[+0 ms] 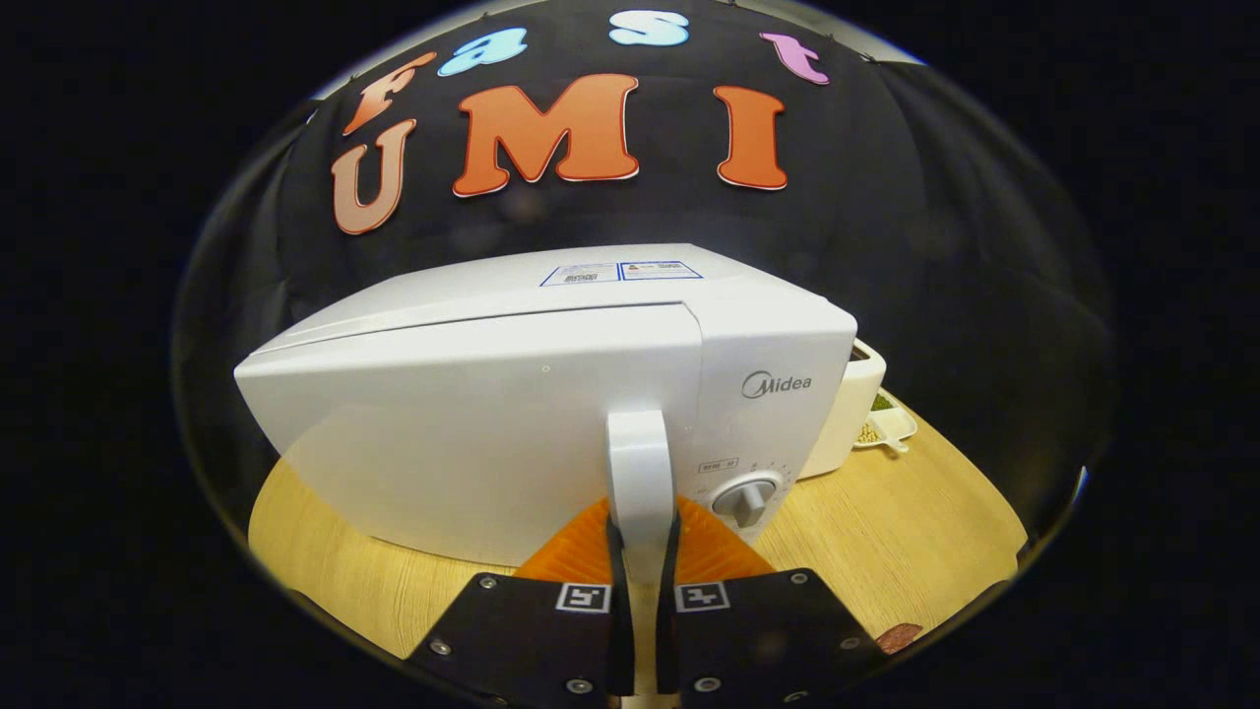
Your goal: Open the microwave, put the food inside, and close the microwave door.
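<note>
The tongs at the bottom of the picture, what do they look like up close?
The tongs have two flat, dark plates at the back, each with small round screws along its edges. Each plate carries a little square black-and-white marker near the middle. In front of the plates sit two ribbed, fan-shaped fingers, narrowing toward their tips. No cables or sleeves are in sight.

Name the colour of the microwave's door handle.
White, like the door; seen in the gripper view, where the gripper is shut on the handle.
</note>
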`<action>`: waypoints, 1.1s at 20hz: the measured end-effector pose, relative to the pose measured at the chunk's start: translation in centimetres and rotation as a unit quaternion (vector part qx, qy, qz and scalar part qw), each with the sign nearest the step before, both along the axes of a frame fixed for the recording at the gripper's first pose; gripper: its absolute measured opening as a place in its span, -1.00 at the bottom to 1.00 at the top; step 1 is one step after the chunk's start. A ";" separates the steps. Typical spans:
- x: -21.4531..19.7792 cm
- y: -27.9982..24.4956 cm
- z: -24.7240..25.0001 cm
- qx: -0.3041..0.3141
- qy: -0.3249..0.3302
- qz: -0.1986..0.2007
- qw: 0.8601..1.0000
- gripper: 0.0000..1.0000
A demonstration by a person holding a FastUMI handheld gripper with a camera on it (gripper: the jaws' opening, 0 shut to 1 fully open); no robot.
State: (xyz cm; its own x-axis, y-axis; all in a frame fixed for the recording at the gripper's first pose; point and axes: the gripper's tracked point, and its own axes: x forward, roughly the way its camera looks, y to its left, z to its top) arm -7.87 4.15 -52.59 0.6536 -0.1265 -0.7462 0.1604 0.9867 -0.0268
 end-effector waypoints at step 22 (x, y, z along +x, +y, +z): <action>-20.4 16.5 8.3 0.042 0.003 0.218 0.975 -0.81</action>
State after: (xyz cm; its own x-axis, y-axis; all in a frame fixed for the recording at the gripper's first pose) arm -28.26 20.65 -44.29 0.6267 0.2240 -0.7464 -0.2743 0.9599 0.0578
